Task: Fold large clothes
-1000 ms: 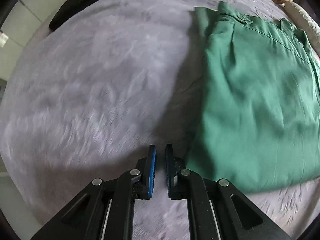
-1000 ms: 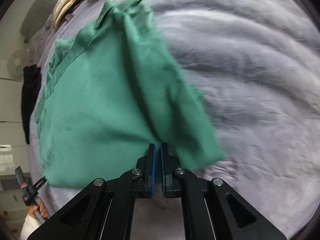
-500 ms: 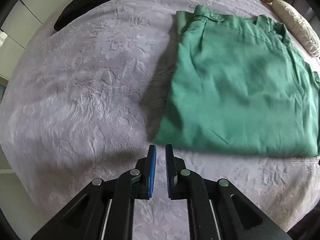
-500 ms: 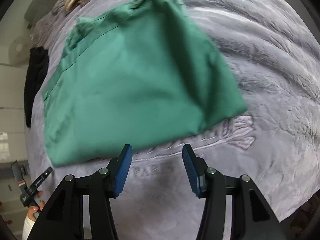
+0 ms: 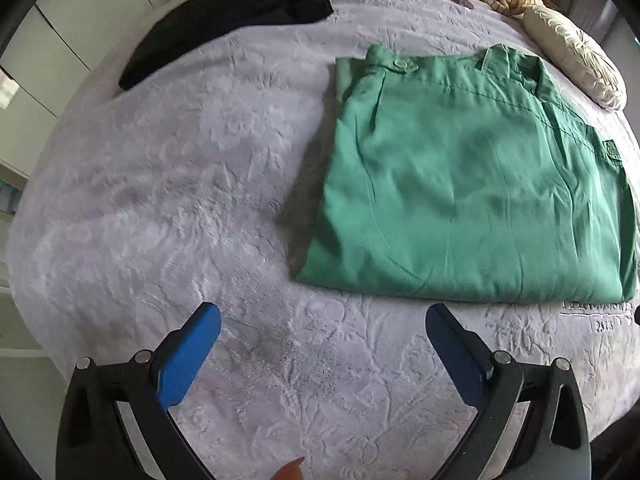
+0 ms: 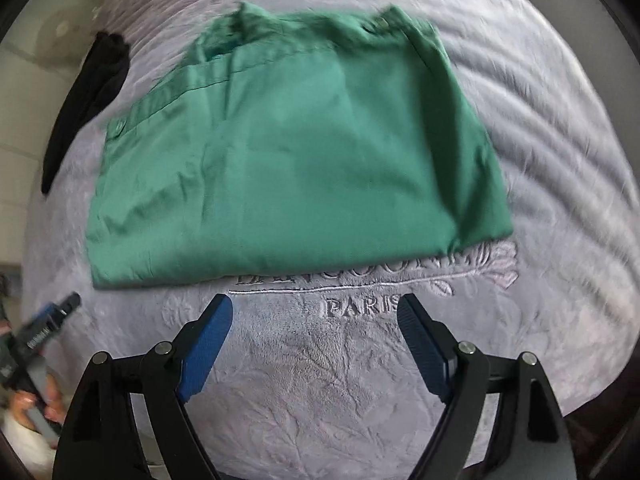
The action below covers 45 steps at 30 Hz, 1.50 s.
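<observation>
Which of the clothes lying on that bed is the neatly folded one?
The green garment, lying flat as a tidy rectangle on the grey blanket. The black garment lies loosely near the far edge.

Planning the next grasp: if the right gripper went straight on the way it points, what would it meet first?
Probably the grey blanket near its "PARIS" embroidery, just short of the green garment; the right gripper, jaws opening, holds nothing.

The green garment (image 5: 460, 196) is smooth, thin woven cloth with a faint sheen. The grey bedspread (image 5: 160, 200) is plush, embossed fleece.
</observation>
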Each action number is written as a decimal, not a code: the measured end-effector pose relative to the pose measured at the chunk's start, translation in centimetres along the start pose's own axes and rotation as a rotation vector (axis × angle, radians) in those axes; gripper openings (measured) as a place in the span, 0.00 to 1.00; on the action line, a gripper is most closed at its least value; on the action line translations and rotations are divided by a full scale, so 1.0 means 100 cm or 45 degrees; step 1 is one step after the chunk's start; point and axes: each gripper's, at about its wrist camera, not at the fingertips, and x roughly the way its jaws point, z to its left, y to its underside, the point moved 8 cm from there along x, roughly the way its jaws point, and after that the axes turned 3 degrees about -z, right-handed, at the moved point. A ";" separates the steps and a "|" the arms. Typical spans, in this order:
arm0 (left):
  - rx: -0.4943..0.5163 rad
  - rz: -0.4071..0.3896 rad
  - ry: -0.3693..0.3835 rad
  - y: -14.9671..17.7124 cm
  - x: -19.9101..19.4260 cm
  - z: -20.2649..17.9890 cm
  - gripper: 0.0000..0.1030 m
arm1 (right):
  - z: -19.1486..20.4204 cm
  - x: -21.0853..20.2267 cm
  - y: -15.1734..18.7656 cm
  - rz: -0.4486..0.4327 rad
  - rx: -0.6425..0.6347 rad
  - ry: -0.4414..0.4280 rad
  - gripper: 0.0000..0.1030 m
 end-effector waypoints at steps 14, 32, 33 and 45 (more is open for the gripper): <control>0.125 -0.039 0.078 -0.009 -0.013 -0.039 1.00 | 0.023 -0.022 0.000 -0.075 -0.183 0.181 0.85; 0.176 -0.017 0.062 0.003 -0.040 -0.051 1.00 | 0.035 -0.013 0.002 -0.018 -0.219 0.208 0.85; 0.176 -0.013 0.060 0.003 -0.039 -0.050 1.00 | 0.036 -0.012 0.002 -0.013 -0.222 0.212 0.85; 0.175 0.060 -0.003 0.011 -0.023 -0.034 1.00 | 0.044 0.008 0.010 0.084 -0.128 0.100 0.85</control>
